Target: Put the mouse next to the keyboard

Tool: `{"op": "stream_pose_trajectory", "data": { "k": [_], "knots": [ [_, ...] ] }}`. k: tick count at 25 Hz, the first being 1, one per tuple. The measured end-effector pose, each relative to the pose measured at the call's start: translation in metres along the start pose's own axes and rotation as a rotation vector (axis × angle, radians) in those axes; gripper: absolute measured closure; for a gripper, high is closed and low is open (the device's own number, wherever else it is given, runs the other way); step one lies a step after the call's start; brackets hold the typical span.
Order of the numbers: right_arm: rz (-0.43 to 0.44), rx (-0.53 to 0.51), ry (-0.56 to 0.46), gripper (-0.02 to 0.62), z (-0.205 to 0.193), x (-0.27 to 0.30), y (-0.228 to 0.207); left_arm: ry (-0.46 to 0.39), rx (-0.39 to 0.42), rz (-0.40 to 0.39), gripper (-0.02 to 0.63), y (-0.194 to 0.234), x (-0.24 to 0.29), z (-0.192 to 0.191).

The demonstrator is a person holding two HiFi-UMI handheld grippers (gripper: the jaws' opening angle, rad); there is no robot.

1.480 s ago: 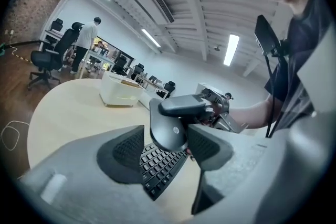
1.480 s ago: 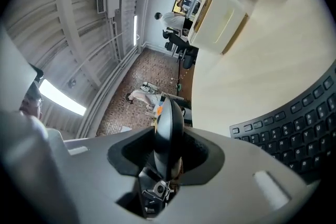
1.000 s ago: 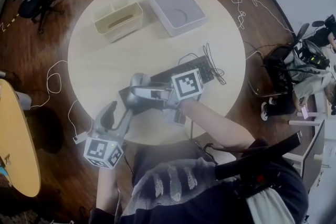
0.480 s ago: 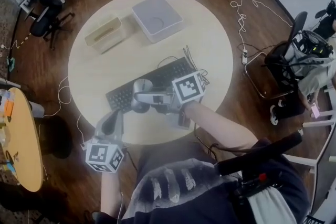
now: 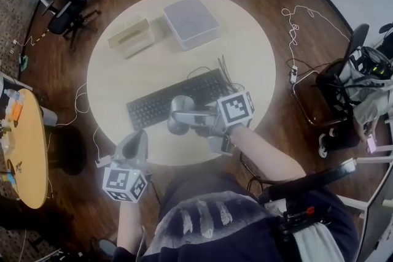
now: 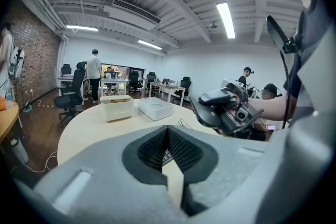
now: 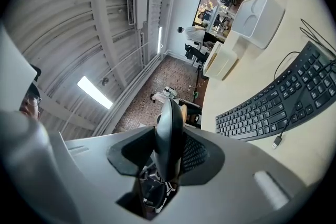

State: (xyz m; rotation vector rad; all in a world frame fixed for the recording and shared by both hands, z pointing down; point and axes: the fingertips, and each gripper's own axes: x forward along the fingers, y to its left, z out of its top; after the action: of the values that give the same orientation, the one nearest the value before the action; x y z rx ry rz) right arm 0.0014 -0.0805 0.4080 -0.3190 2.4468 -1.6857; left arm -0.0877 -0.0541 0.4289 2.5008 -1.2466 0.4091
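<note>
The right tongs (image 7: 168, 155) pinch the mouse (image 7: 169, 118) on edge, just nearside of the keyboard (image 5: 166, 104), which lies lengthwise across them on the counter (image 5: 123, 70). The left tongs (image 6: 169, 152), pressed together and empty, hang farther off.

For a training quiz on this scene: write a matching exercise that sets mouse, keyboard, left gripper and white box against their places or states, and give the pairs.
1 mouse
2 keyboard
3 left gripper
4 white box

A shut, empty
B flat on the table, near its middle
C at the table's far side, beside the beige bin
D clamped between the fingers of the right gripper

Pairs: 1-D, 2-B, 3-A, 4-C
</note>
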Motion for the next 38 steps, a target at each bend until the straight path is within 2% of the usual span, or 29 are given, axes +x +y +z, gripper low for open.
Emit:
{"op": "stream_pose_trajectory", "data": {
  "k": [6, 13, 20, 23, 27, 32, 38],
  "knots": [
    [-0.065, 0.005, -0.034, 0.456, 0.014, -0.004, -0.007, -0.037, -0.029, -0.037, 0.607, 0.016, 0.02, 0.008],
    [-0.174, -0.002, -0.105, 0.455, 0.028, -0.01, -0.01, -0.058, -0.088, -0.143, 0.607, 0.03, 0.052, 0.01],
    [-0.237, 0.0, -0.144, 0.454, 0.039, -0.042, -0.02, -0.036, -0.069, -0.214, 0.607, 0.009, 0.079, 0.014],
    [-0.23, -0.018, -0.125, 0.456, 0.047, -0.055, -0.025, -0.016, -0.054, -0.201, 0.607, 0.0, 0.084, 0.014],
    [-0.21, -0.047, -0.068, 0.454, 0.058, -0.075, -0.038, 0.013, -0.043, -0.146, 0.607, -0.009, 0.101, 0.015],
    [-0.213, -0.052, 0.006, 0.455, 0.071, -0.124, -0.059, -0.007, -0.116, -0.045, 0.607, -0.035, 0.125, 0.034],
    [-0.195, -0.07, 0.061, 0.456, 0.089, -0.174, -0.076, 0.006, -0.081, 0.018, 0.607, -0.074, 0.148, 0.046]
  ]
}}
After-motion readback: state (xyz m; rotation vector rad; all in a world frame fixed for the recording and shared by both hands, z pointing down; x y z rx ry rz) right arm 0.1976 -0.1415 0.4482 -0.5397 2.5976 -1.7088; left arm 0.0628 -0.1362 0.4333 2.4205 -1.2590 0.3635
